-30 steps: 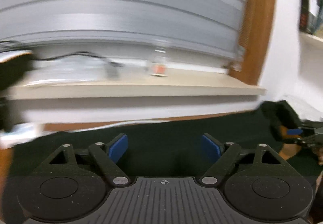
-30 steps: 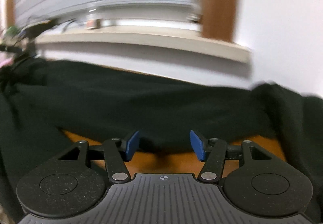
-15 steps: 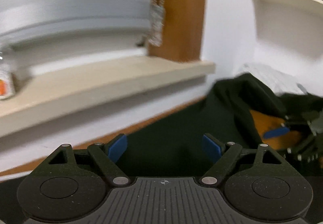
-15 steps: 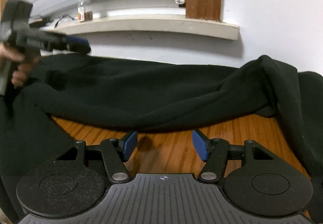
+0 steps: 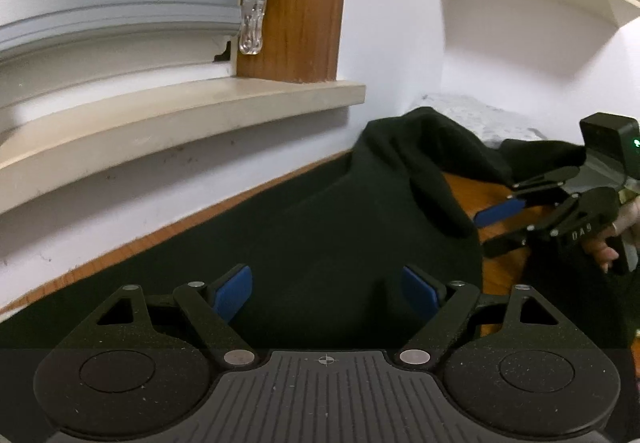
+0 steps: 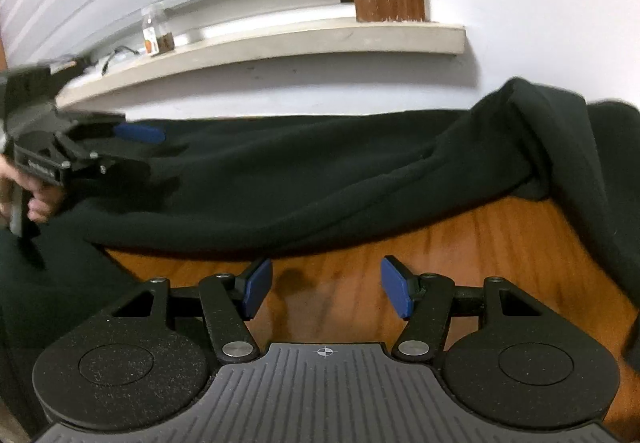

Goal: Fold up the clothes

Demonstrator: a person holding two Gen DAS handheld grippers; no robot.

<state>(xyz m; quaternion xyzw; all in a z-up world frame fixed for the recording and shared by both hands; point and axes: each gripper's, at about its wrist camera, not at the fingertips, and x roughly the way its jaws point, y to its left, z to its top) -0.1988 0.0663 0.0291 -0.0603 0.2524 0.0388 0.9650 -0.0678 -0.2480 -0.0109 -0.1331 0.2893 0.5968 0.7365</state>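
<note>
Swung right along the sill (image 5: 180, 115), left gripper (image 5: 326, 293) gapes empty over the garment (image 5: 340, 227); right gripper (image 6: 326, 289), half-open and empty, hovers over bare table (image 6: 460, 243) beside the hem.

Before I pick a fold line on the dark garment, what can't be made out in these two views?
- Garment type and outline: both views; dark folds show no seams, and frame edges cut it off.
- Table under the cloth: covered, both views.
- Left hand-held gripper lower finger: right wrist view; blurred, dark against cloth.
- Bottle label on the sill: too small, blurred.
</note>
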